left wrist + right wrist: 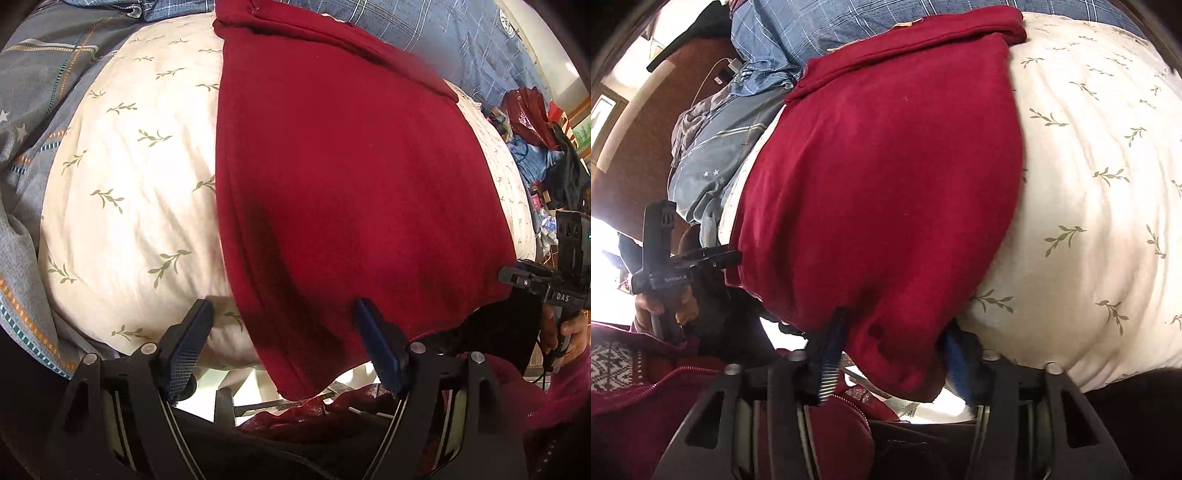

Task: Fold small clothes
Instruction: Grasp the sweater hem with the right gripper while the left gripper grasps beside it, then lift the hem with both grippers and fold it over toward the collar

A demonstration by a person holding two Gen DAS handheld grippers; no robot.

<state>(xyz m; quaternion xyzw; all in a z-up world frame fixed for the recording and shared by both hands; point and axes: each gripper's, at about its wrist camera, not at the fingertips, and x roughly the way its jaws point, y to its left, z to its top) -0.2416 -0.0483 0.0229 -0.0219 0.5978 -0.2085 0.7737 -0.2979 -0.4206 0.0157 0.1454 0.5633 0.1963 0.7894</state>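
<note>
The left gripper [282, 325] stands with its blue-padded jaws wide apart astride the near left corner of the dark red knit garment [351, 184], one pad over cloth, one over pillow, neither pressing. The right gripper [894, 343] has its jaws on either side of the garment's near right corner, with red cloth bunched between them; whether the pads press on it cannot be told.

The garment lies flat, folded into a long panel on the cream pillow with green sprig print [129, 177]. Its near hem hangs just past the pillow's near edge; bare pillow lies beside its left side.

Beyond the pillow lies blue plaid bedding [424, 29], and grey striped bedding [33, 92] at the pillow's left.
</note>
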